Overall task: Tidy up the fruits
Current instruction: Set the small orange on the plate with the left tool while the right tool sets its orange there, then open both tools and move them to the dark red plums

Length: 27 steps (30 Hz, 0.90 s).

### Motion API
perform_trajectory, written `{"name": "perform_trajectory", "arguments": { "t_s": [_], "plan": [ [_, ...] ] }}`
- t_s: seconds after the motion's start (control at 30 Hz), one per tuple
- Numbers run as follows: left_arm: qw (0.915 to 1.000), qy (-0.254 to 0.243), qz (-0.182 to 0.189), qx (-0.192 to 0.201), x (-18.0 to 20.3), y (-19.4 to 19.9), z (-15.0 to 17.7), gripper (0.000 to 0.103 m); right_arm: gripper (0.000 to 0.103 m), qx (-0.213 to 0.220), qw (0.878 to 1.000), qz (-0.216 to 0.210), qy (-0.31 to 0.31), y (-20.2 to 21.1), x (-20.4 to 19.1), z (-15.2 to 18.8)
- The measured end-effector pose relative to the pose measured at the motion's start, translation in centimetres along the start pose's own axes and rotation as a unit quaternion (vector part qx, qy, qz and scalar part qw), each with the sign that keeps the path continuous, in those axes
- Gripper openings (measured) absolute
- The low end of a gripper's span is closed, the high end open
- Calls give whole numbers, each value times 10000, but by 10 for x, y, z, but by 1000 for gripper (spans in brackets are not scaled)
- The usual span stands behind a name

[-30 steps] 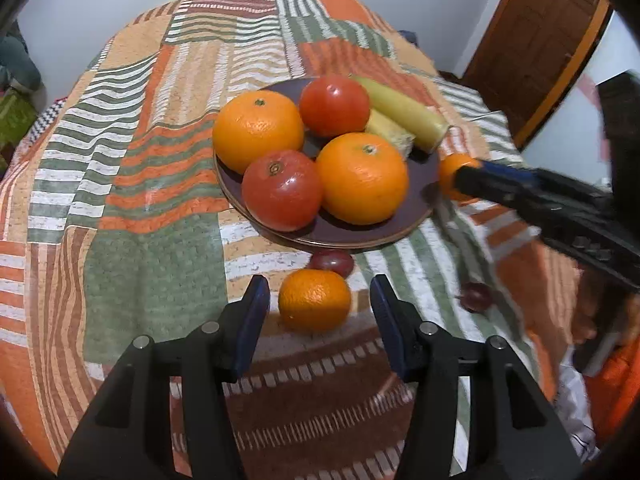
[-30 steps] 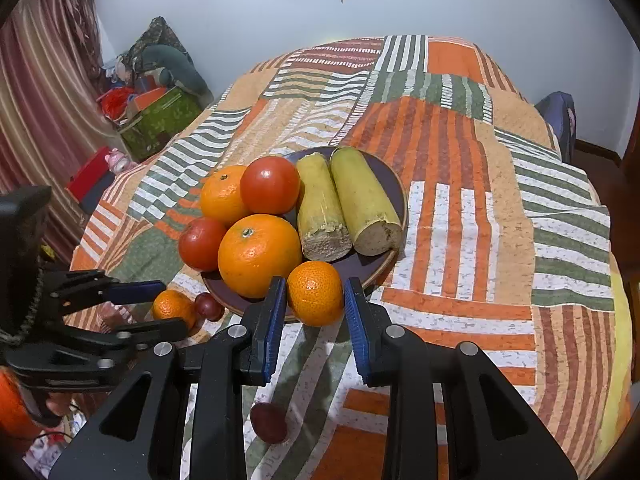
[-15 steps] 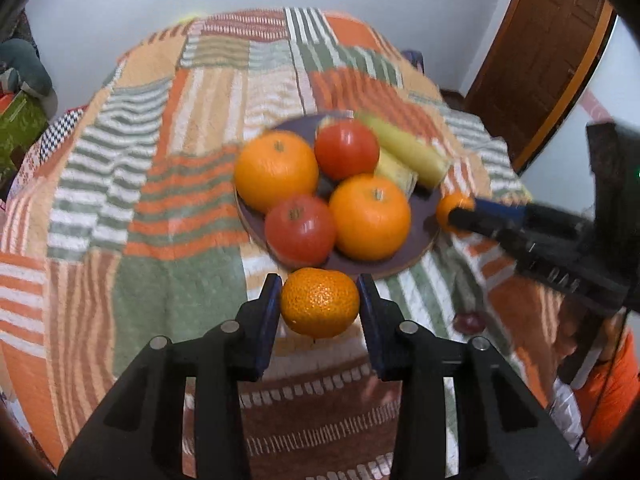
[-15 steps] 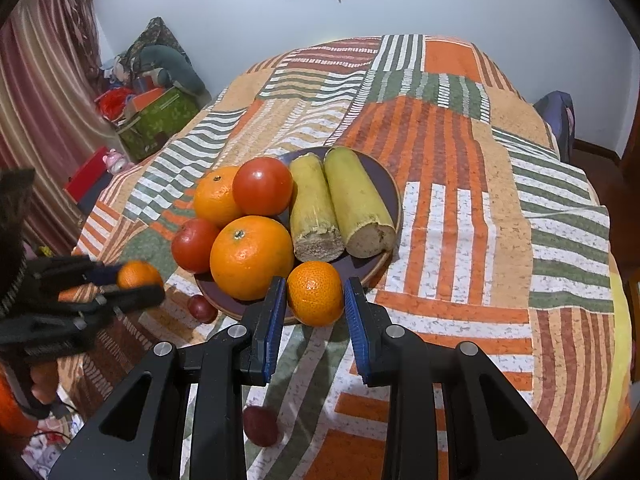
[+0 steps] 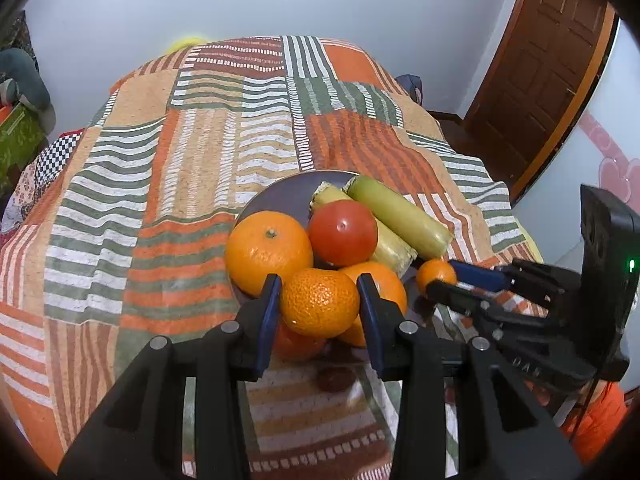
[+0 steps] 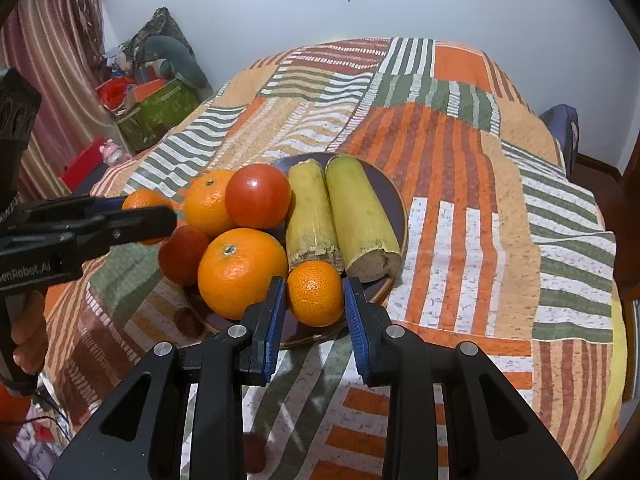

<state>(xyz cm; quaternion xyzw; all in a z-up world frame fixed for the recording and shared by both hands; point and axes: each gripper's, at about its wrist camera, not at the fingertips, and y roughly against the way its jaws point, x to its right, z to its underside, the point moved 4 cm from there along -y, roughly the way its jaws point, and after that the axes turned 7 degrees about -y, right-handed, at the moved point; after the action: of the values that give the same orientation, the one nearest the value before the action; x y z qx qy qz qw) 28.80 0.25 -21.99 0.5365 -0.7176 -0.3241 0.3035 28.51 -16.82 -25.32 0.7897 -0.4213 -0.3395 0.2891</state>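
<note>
A dark plate (image 6: 394, 200) on the patchwork cloth holds two oranges (image 6: 236, 272), two tomatoes (image 6: 258, 196) and two pale green stalk pieces (image 6: 360, 216). My left gripper (image 5: 320, 304) is shut on a small mandarin (image 5: 320, 302) and holds it in the air at the plate's near edge; it also shows in the right wrist view (image 6: 146, 200). My right gripper (image 6: 315, 300) is shut on another small mandarin (image 6: 316, 294) over the plate's near rim, and shows in the left wrist view (image 5: 436, 276).
Two small dark red fruits lie on the cloth near the plate, one in the left wrist view (image 5: 336, 378) and one low in the right wrist view (image 6: 254, 456). The bed's edges fall away on all sides. Boxes and clutter (image 6: 156, 108) stand by the far left wall.
My left gripper closed on the mandarin that lay on the cloth and lifted it up toward the plate. My right gripper kept its mandarin at the plate's rim and barely moved.
</note>
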Motion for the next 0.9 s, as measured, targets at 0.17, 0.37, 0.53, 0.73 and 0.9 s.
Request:
{"name": "perform_trajectory", "arguments": {
  "t_s": [0.17, 0.37, 0.53, 0.73, 0.9],
  "plan": [
    [10000, 1, 31, -21, 2, -12, -7, 38, 28, -66, 10000, -37, -40, -7, 2, 2],
    [9999, -43, -34, -90, 3, -23, -4, 38, 28, -83, 9999, -92, -59, -10, 2, 1],
    [9999, -25, -87, -105, 2, -22, -1, 51, 29, -78, 9999, -74, -78, -11, 1, 1],
    [9999, -21, -106, -20, 1, -8, 0, 56, 30, -171, 9997, -67, -136, -8, 2, 3],
    [9999, -37, -157, -10, 0, 8, 6, 56, 30, -41, 9998, -9, -191, 9, 5, 4]
  ]
}}
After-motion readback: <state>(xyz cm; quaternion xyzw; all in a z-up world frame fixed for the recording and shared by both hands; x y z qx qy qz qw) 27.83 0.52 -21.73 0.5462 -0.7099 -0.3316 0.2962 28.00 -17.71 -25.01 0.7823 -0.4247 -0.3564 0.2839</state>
